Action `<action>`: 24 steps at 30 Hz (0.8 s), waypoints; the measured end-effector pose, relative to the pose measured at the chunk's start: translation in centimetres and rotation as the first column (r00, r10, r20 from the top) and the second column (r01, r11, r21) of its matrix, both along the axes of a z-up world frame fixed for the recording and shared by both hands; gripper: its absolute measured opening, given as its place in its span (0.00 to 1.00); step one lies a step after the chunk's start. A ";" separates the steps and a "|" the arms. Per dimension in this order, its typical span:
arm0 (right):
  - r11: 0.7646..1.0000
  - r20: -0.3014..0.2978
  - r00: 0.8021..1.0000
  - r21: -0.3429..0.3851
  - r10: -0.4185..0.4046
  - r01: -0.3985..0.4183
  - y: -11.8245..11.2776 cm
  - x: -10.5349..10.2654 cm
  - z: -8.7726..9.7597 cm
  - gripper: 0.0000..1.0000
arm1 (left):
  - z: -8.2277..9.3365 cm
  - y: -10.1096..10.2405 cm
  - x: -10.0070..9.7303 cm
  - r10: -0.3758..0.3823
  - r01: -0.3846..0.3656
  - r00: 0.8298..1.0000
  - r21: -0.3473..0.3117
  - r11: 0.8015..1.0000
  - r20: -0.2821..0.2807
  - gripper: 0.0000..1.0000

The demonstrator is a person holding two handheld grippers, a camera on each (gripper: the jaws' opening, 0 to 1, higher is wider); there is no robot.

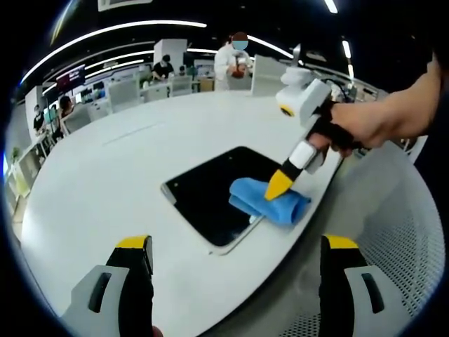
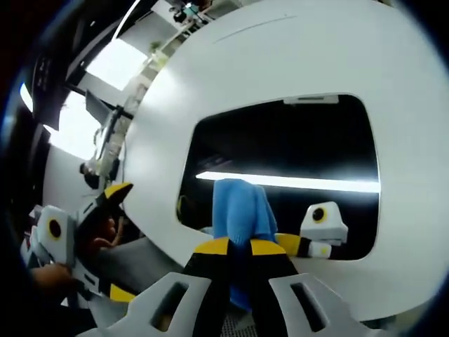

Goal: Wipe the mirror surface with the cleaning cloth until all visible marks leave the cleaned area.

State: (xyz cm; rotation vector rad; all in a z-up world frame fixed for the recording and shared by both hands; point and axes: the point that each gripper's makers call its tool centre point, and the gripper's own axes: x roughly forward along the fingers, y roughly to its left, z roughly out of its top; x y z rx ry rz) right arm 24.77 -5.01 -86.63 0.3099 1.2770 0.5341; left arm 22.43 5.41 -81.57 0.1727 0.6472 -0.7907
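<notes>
The blue cloth (image 2: 242, 210) was pinched tight in the right gripper (image 2: 238, 247) and pressed on the mirror (image 2: 280, 140); the left gripper (image 1: 235, 246) was held wide apart. Slow, flat rubbing was needed

A broad stretch of bare white table (image 1: 140, 161) lies open on the far side of the mirror (image 1: 210, 193), which rests flat near the table's near edge. The blue cloth (image 1: 270, 200), pinched in the right gripper (image 1: 278, 188), covers the mirror's corner nearest that edge. The left gripper (image 1: 235, 256) hovers wide open short of the table edge, its path to the mirror apparently unobstructed. Chairs and desks stand well beyond the far edge.
</notes>
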 end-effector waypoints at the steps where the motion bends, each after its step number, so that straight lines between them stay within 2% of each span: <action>1: 1.000 0.001 1.000 -0.001 0.001 -0.001 0.0 0.0 0.0 0.03 | 0.0 0.0 0.0 0.000 0.000 1.000 0.000 1.000 0.000 1.00; 6: 1.000 -0.005 1.000 -0.006 0.005 -0.005 0.1 0.2 0.0 0.03 | 0.0 0.0 0.0 0.001 -0.001 1.000 -0.004 1.000 0.000 1.00; 24: 1.000 0.006 1.000 -0.027 0.013 -0.012 0.2 3.0 -0.5 0.03 | 0.0 0.1 0.0 -0.002 0.002 1.000 0.003 1.000 -0.002 1.00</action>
